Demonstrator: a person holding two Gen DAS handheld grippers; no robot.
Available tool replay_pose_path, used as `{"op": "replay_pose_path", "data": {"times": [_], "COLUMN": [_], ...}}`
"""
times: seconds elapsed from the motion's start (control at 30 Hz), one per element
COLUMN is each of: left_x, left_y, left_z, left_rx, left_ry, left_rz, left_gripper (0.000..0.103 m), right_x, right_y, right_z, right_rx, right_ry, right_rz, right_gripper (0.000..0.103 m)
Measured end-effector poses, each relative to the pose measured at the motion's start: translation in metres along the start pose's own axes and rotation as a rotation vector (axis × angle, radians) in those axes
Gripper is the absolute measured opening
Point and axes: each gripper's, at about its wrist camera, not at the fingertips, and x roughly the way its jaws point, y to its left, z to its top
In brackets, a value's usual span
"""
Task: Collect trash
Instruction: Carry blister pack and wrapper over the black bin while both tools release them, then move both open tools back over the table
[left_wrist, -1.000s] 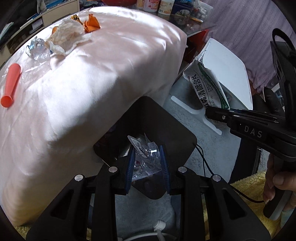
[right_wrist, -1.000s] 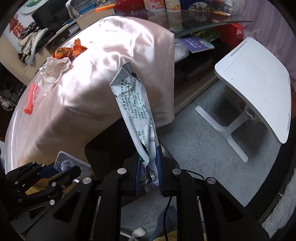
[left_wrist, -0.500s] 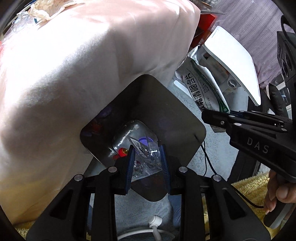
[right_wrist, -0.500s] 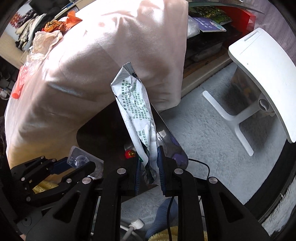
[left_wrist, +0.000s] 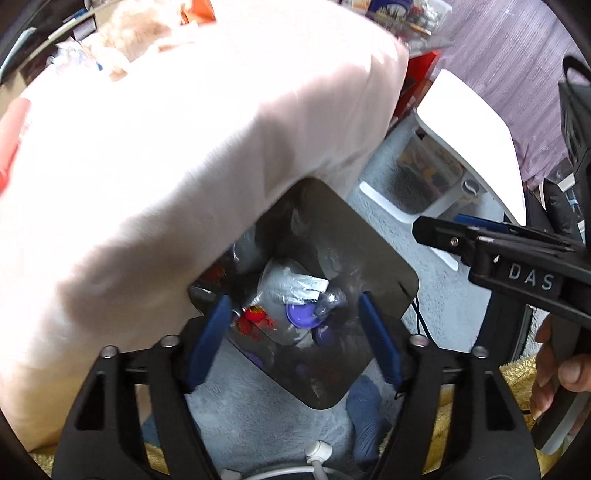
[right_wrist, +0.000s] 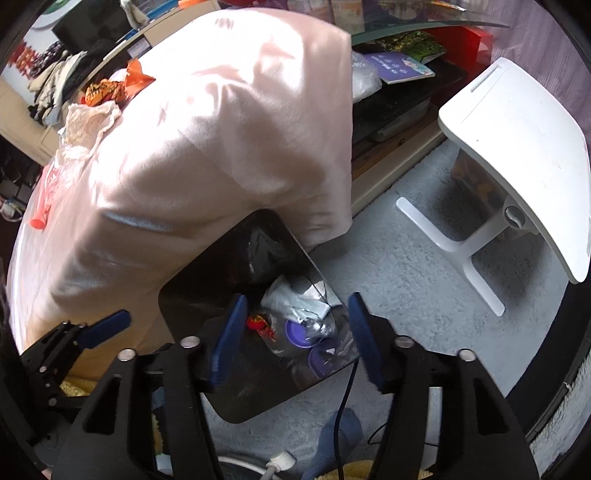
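A black trash bin (left_wrist: 384, 258) stands on the grey carpet beside the pink-draped table; it also shows in the right wrist view (right_wrist: 184, 295). Inside lie a silver wrapper (left_wrist: 306, 288), a purple lid (left_wrist: 301, 315) and a red scrap (left_wrist: 253, 317); the wrapper (right_wrist: 299, 302) shows in the right wrist view too. My left gripper (left_wrist: 291, 328) is open and empty above the bin. My right gripper (right_wrist: 295, 328) is open and empty above the bin. On the table remain a crumpled tissue (right_wrist: 88, 122), orange wrappers (right_wrist: 114, 86) and an orange tube (right_wrist: 40, 214).
A white side table (right_wrist: 517, 147) stands on the carpet to the right, with a clear storage box under it. A low shelf with books (right_wrist: 399, 70) lies behind. A black cable (right_wrist: 343, 398) and a white plug (right_wrist: 280, 461) lie near the bin.
Both grippers opened. The clear blister pack left my left gripper and the silver wrapper left my right gripper; the wrapper now lies in the bin.
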Motion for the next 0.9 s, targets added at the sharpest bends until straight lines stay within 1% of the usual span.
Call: {"op": "replay_pose_path", "data": {"times": [0.07,0.13,0.23,0.27,0.3,0.33,0.4,0.43,0.53,0.7,0.8,0.9], "left_x": [-0.010,-0.022,-0.044,-0.052,-0.059,-0.065,-0.081,-0.090,-0.111,-0.144,-0.152,-0.156], "left_y": [0.004,0.008,0.020,0.026,0.032,0.038,0.047,0.057,0.080,0.118,0.146,0.169], "left_z": [0.002,0.003,0.006,0.005,0.007,0.008,0.008,0.007,0.011,0.027,0.041,0.054], "left_rx": [-0.002,-0.005,-0.026,-0.037,-0.056,-0.072,-0.076,-0.080,-0.116,-0.149,-0.178,-0.197], "left_ry": [-0.026,-0.048,-0.082,-0.095,-0.091,-0.090,-0.126,-0.142,-0.165,-0.227,-0.249,-0.254], "left_rz": [0.013,0.026,0.056,0.049,0.014,0.005,0.083,0.093,0.091,0.165,0.214,0.243], "left_gripper": [0.078,0.081,0.083,0.083,0.083,0.083,0.085,0.085,0.085,0.085,0.085,0.085], "right_x": [-0.005,-0.011,-0.020,-0.025,-0.029,-0.034,-0.043,-0.047,-0.057,-0.066,-0.070,-0.067], "right_y": [0.000,-0.001,-0.003,-0.003,-0.002,0.002,0.011,0.017,0.036,0.076,0.101,0.124], "right_z": [0.001,0.002,0.006,0.008,0.010,0.013,0.019,0.023,0.035,0.064,0.083,0.098], "right_rx": [0.003,0.007,0.031,0.034,0.032,0.026,0.008,-0.003,-0.041,-0.109,-0.158,-0.199], "right_ry": [-0.024,-0.049,-0.082,-0.097,-0.112,-0.128,-0.156,-0.170,-0.200,-0.221,-0.233,-0.235], "right_rz": [-0.008,-0.007,0.025,0.031,0.033,0.036,0.052,0.061,0.080,0.109,0.123,0.134], "right_gripper": [0.077,0.077,0.078,0.078,0.078,0.078,0.078,0.078,0.078,0.078,0.078,0.078]}}
